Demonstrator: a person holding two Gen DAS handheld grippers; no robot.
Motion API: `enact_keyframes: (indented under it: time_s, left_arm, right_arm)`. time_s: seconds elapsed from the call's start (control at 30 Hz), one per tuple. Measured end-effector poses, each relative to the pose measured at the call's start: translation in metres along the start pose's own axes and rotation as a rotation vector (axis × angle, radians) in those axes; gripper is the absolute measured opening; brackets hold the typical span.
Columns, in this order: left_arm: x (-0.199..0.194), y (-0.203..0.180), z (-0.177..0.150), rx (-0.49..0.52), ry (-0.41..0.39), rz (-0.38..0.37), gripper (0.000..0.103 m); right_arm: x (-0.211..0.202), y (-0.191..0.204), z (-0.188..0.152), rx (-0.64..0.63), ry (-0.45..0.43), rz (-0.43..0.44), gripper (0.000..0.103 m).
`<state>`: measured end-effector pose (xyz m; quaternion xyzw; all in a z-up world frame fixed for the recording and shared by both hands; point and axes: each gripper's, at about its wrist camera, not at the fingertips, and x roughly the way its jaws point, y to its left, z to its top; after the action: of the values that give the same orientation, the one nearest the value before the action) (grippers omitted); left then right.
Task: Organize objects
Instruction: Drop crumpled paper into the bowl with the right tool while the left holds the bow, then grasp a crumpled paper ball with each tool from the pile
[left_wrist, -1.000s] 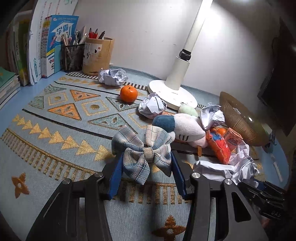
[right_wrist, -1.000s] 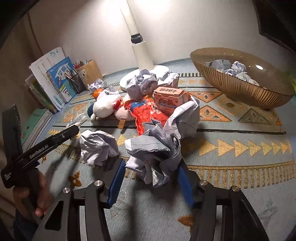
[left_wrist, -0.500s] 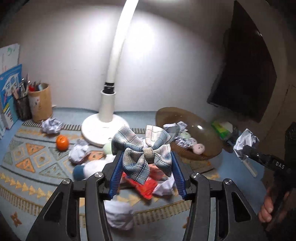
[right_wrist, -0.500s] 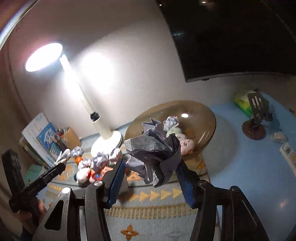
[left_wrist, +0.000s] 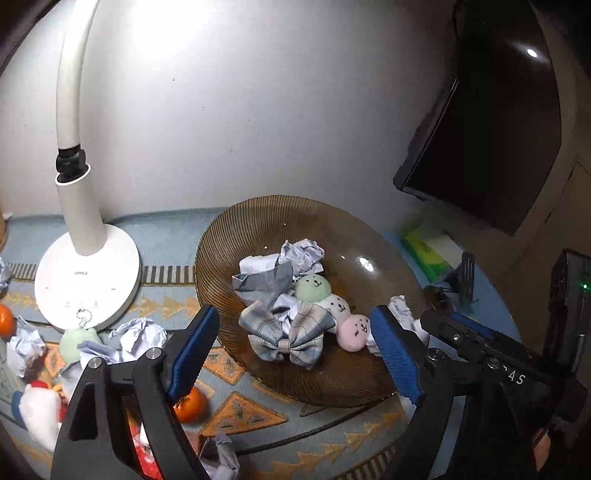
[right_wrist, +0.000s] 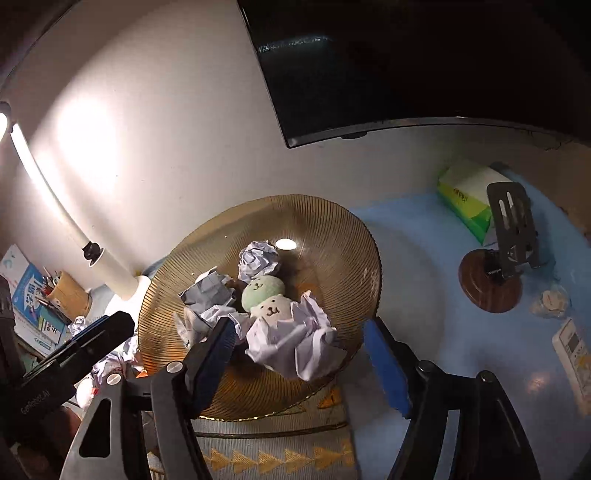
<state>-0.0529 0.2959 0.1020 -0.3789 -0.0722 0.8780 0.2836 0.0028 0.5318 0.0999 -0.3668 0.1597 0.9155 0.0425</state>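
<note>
My left gripper (left_wrist: 295, 334) hovers over the amber ribbed glass bowl (left_wrist: 258, 221), its jaws opening. The plaid bow (left_wrist: 286, 338) lies free below them in the bowl, clear of both blue pads. My right gripper (right_wrist: 299, 350) hangs over the same bowl (right_wrist: 332, 229), jaws also opening. A crumpled white paper (right_wrist: 295, 343) sits loose between its pads, touching neither. Also in the bowl are other paper balls (right_wrist: 258, 256) and a plush of green, white and pink balls (left_wrist: 312, 288).
On the patterned mat left of the bowl stand a white lamp base (left_wrist: 86, 284), oranges (left_wrist: 190, 404) and paper balls (left_wrist: 142, 334). To the right are a green tissue box (right_wrist: 467, 195), a phone stand (right_wrist: 495, 273) and a remote (right_wrist: 574, 350). A dark monitor (right_wrist: 406, 55) hangs behind.
Both grippers rose from the mat and swung right over the bowl. Their jaws spread; the bow and the crumpled paper left the pads and dropped into the bowl.
</note>
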Motion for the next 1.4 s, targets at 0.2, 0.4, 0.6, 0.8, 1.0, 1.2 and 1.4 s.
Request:
enact_keyframes:
  time_s: [0.2, 0.4, 0.6, 0.8, 1.0, 1.2, 1.4]
  left_arm:
    - [-0.079, 0.004, -0.025, 0.055, -0.108, 0.04, 0.083]
    - [-0.183, 0.037, -0.074, 0.035, -0.25, 0.106, 0.103]
    - [-0.196, 0.106, -0.132, -0.046, -0.212, 0.305, 0.102]
    - [-0.179, 0.154, -0.162, -0.099, -0.197, 0.378, 0.102]
    - [-0.18, 0.174, -0.168, -0.201, -0.212, 0.346, 0.102]
    - [-0.179, 0.185, -0.172, -0.255, -0.196, 0.327, 0.102]
    - [-0.176, 0.181, -0.175, -0.236, -0.182, 0.338, 0.102]
  right_arm:
    - [-0.038, 0.011, -0.032, 0.0, -0.005, 0.073, 0.071]
    - [-0.07, 0.052, -0.084, 0.037, -0.012, 0.21, 0.089]
    - [-0.035, 0.103, -0.145, -0.048, -0.007, 0.167, 0.093]
    - [-0.017, 0.137, -0.177, -0.232, -0.049, 0.076, 0.093]
    - [-0.011, 0.163, -0.193, -0.385, -0.05, -0.001, 0.098]
    - [-0.009, 0.168, -0.196, -0.429, -0.045, -0.012, 0.098]
    - [-0.007, 0.166, -0.195, -0.41, -0.032, -0.006, 0.098]
